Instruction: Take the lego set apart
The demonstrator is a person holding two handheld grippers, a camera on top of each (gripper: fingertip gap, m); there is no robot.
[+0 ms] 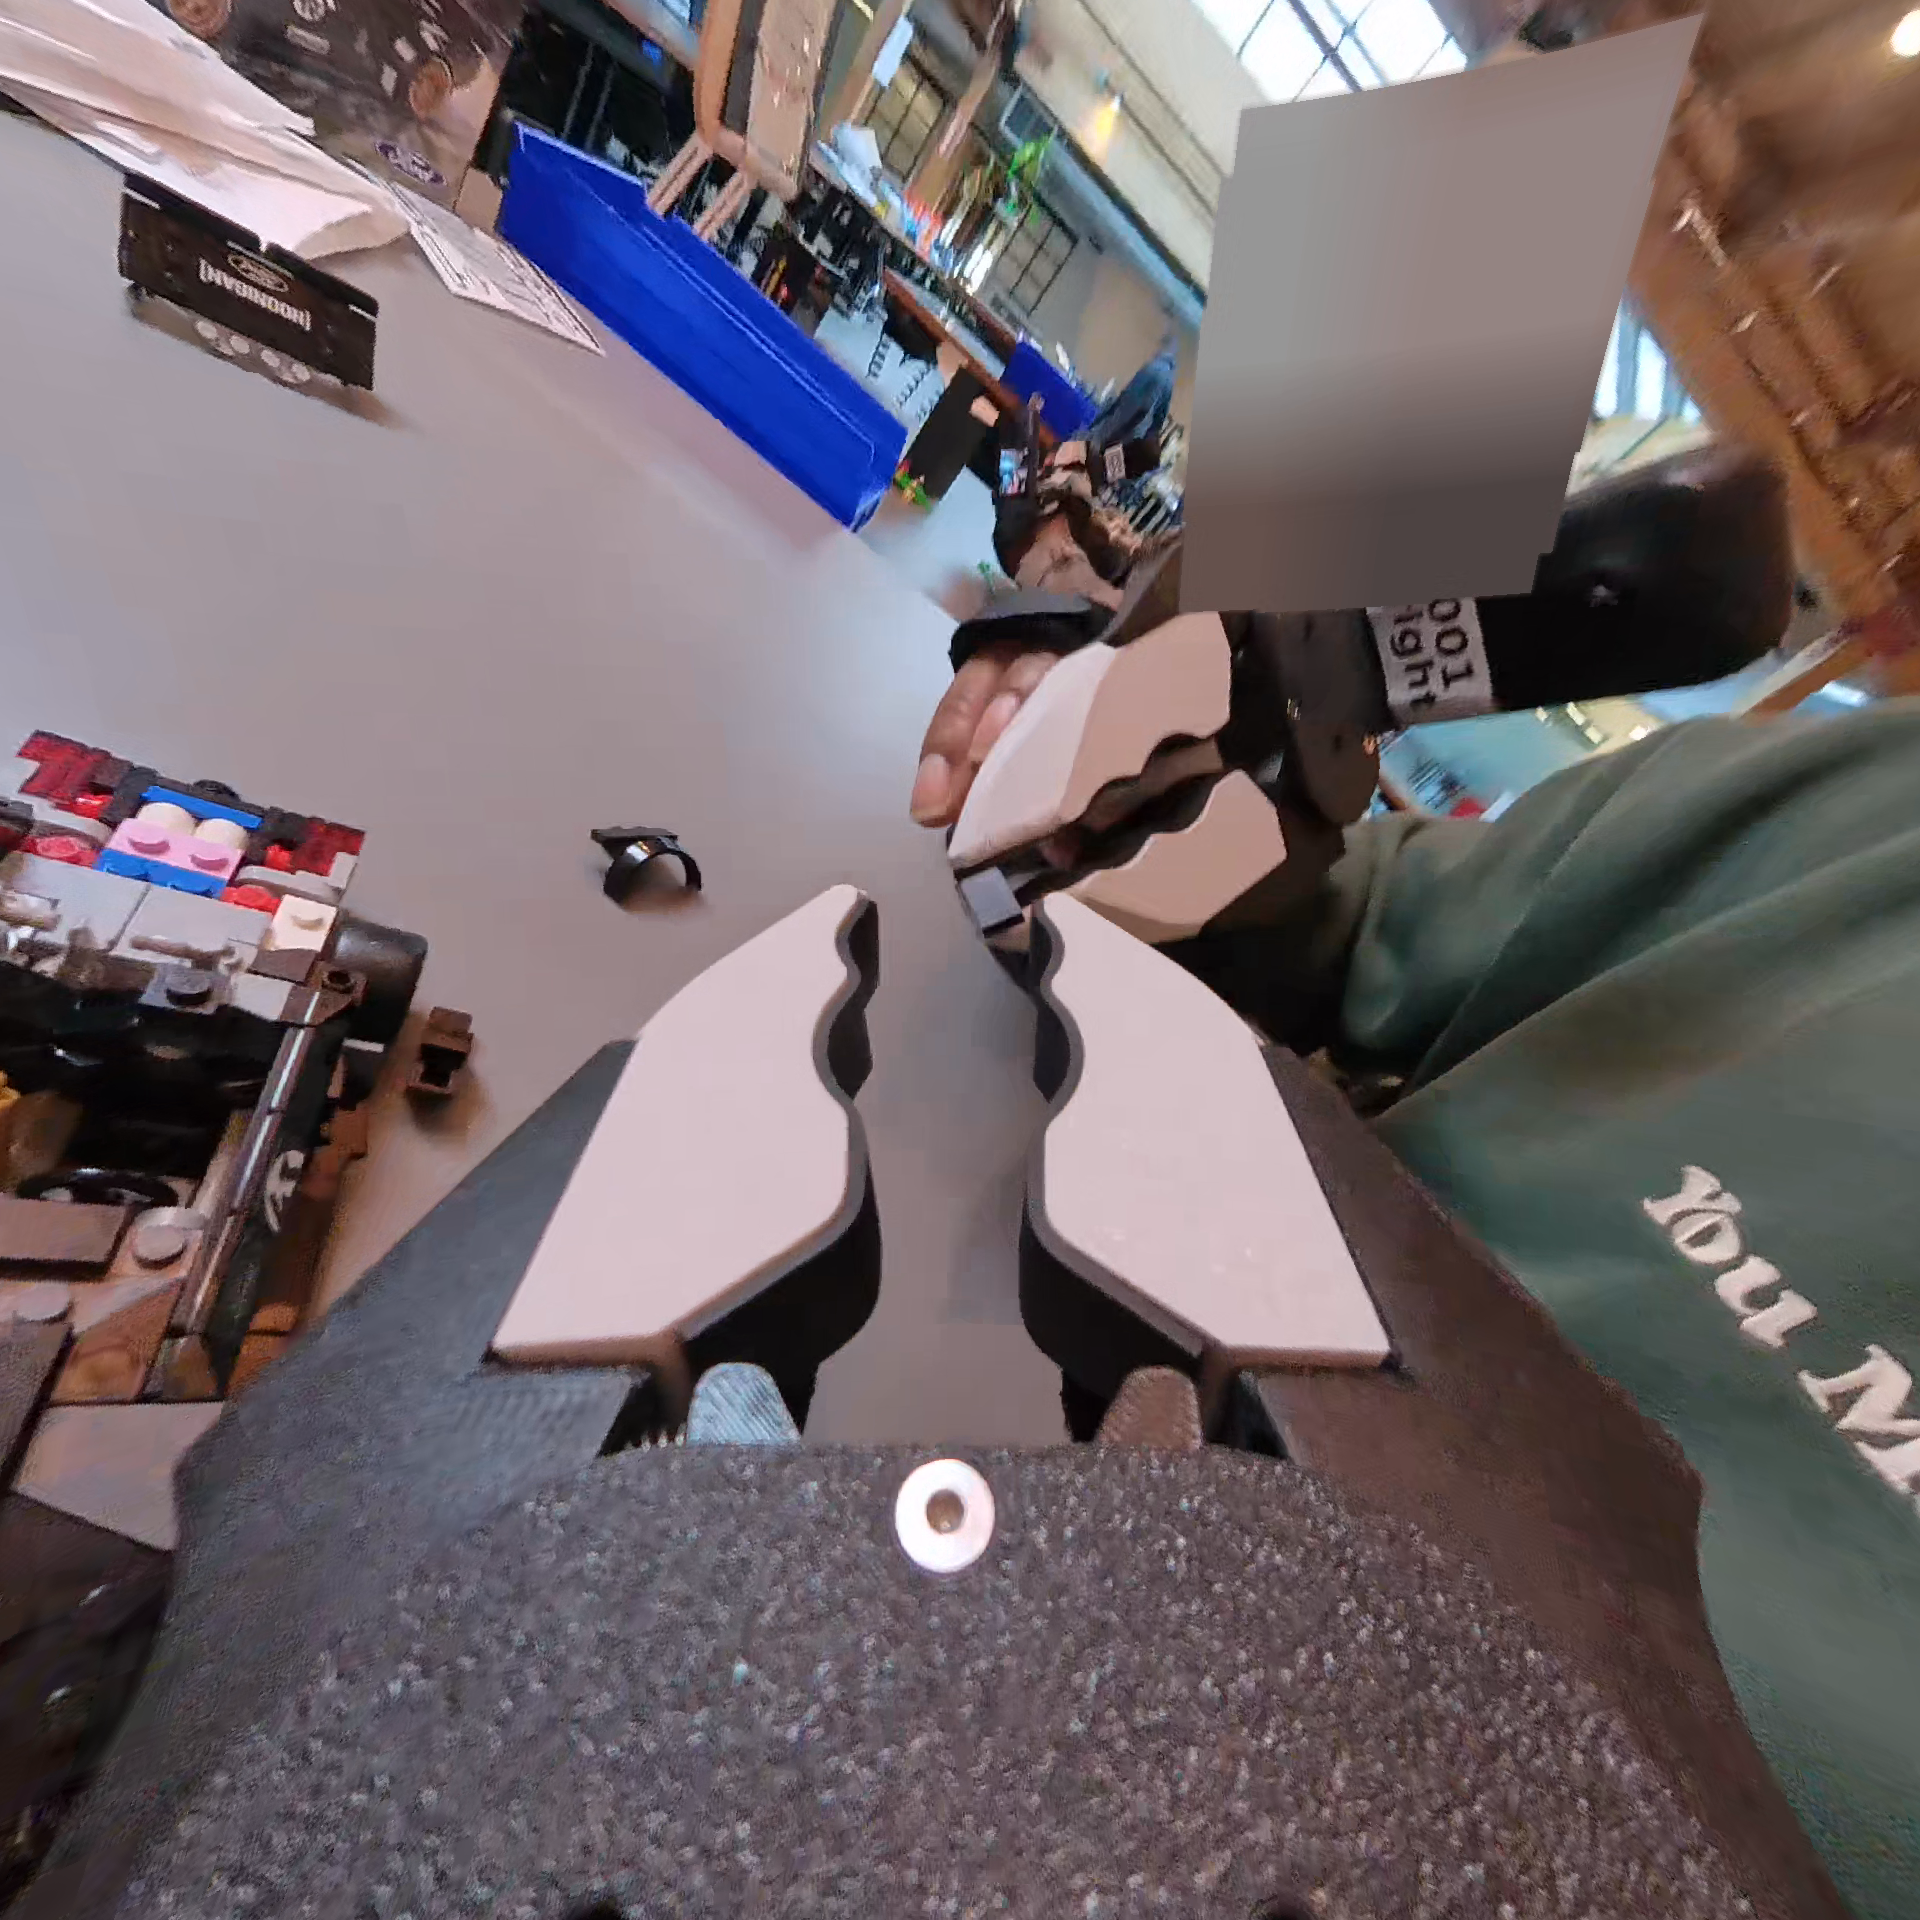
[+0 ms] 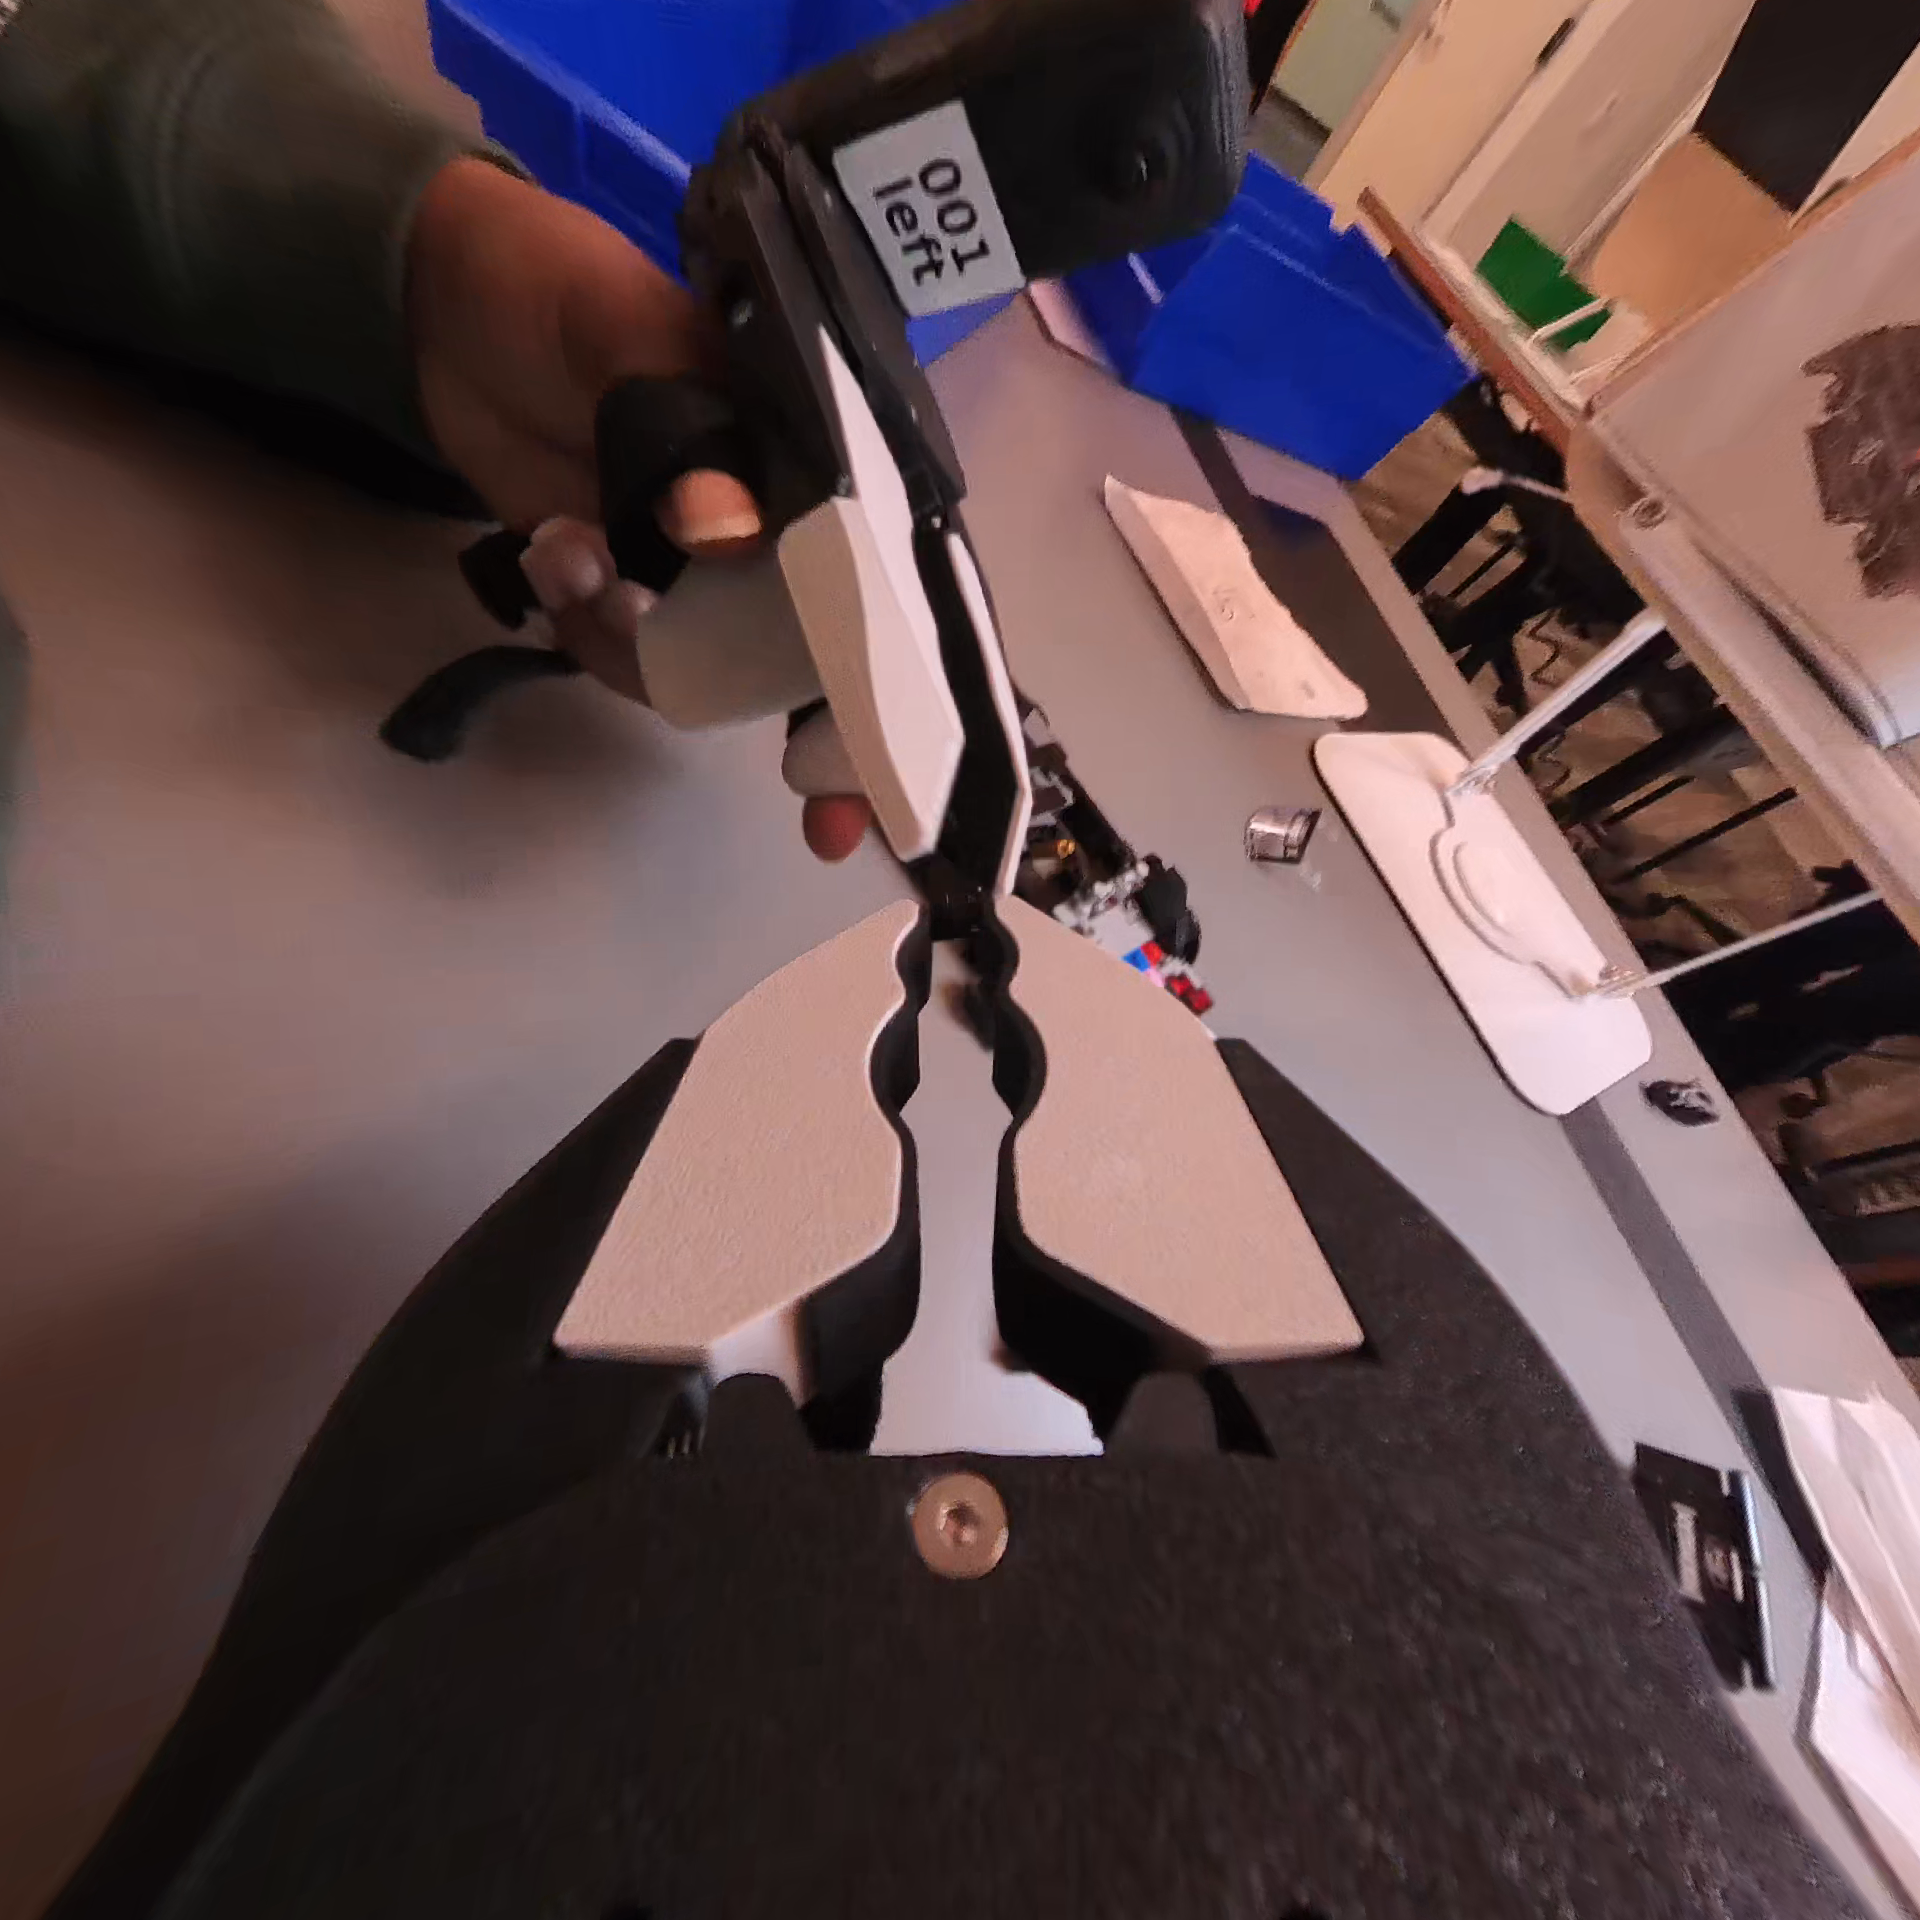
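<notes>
The lego set (image 1: 177, 987) is a partly stripped black car with pink, blue and red bricks showing, on the grey table at the left; it also shows behind the grippers in the right wrist view (image 2: 1122, 904). My right gripper (image 2: 964, 925) is shut on a small black lego piece (image 1: 989, 902) and holds it above the table. My left gripper (image 1: 954, 909) is open, and the piece sits just inside its right fingertip. In the right wrist view the left gripper (image 2: 961, 873) comes down tip to tip against mine.
A loose black arch piece (image 1: 649, 862) and a small dark piece (image 1: 442, 1049) lie near the car. A black printed plate (image 1: 244, 301), papers and blue bins (image 1: 696, 312) stand farther back. A white tray (image 2: 1475, 914) and a small silver part (image 2: 1278, 831) sit near the table's edge. My left and right fingertips are right by each other. From either gripper's tips it is about 30 cm to the black printed plate (image 1: 244, 301).
</notes>
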